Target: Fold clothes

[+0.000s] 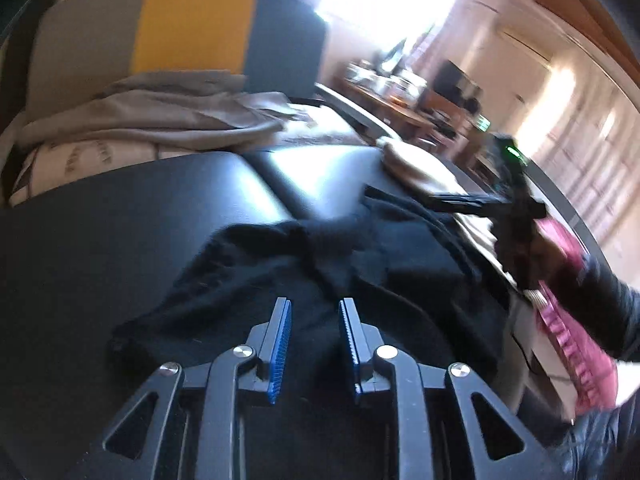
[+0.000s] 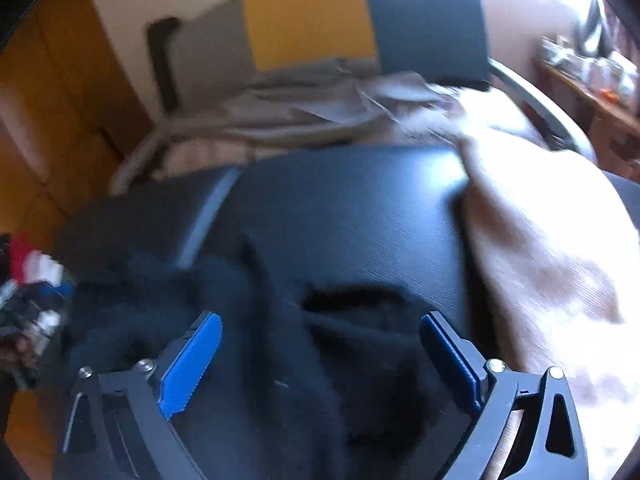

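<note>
A black garment (image 1: 320, 272) lies rumpled on a black table (image 1: 120, 208). My left gripper (image 1: 315, 308) hovers over its near part, open with a narrow gap and nothing between the blue pads. In the right wrist view the same black garment (image 2: 300, 360) spreads under my right gripper (image 2: 322, 326), which stands wide open above the cloth. The right gripper (image 1: 452, 202) also shows in the left wrist view at the right, held by a person's hand in a pink sleeve (image 1: 568, 320). A beige garment (image 2: 540, 248) lies at the table's right side.
A chair with a grey, yellow and dark blue back (image 1: 192, 28) stands behind the table, with grey clothes (image 1: 160, 120) piled on it. A cluttered wooden desk (image 1: 404, 96) is at the far right. Bright window light comes from behind. Mixed clothes (image 2: 32, 280) lie at the left.
</note>
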The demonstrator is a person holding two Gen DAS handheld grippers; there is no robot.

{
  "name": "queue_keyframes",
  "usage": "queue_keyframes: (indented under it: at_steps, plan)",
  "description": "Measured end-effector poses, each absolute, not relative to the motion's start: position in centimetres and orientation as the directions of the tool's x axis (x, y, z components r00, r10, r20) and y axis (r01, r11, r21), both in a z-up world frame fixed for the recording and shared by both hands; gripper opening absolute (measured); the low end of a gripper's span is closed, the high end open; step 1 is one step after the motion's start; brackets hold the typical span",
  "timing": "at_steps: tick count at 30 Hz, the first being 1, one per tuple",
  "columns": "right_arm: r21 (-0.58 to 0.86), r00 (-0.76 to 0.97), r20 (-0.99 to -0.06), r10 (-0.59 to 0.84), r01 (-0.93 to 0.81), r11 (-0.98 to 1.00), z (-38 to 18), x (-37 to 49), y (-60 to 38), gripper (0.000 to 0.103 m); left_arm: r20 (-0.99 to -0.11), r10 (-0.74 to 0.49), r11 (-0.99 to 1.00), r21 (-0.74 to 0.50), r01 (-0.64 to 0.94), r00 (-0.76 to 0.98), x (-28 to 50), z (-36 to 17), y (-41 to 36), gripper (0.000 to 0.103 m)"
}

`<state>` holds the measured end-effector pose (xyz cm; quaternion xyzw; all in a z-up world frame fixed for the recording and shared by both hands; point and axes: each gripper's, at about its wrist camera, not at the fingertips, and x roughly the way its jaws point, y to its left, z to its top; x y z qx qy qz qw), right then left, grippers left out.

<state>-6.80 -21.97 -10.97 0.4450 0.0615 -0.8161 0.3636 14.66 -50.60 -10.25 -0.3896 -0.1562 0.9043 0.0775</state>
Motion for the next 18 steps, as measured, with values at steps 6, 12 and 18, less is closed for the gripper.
queue_keyframes:
  at_steps: [6, 12, 18]
  plan:
    - [0.169, -0.251, -0.867, -0.430, 0.664, -0.729, -13.9, -6.3, -25.4, 0.103, -0.678, 0.291, -0.939, -0.339, -0.063, -0.675, 16.3, -9.4, -49.0, 0.024]
    - [0.134, -0.301, -0.858, -0.415, 0.649, -0.749, -14.7, -5.6, -25.8, 0.103, -0.735, 0.213, -0.976, -0.189, -0.106, -0.644, 18.5, -9.0, -45.7, 0.025]
    - [0.163, -0.297, -0.852, -0.431, 0.632, -0.758, -12.3, -5.0, -24.0, 0.103, -0.775, 0.079, -0.907, 0.205, -0.367, -0.627, 19.1, -9.2, -38.6, 0.025]
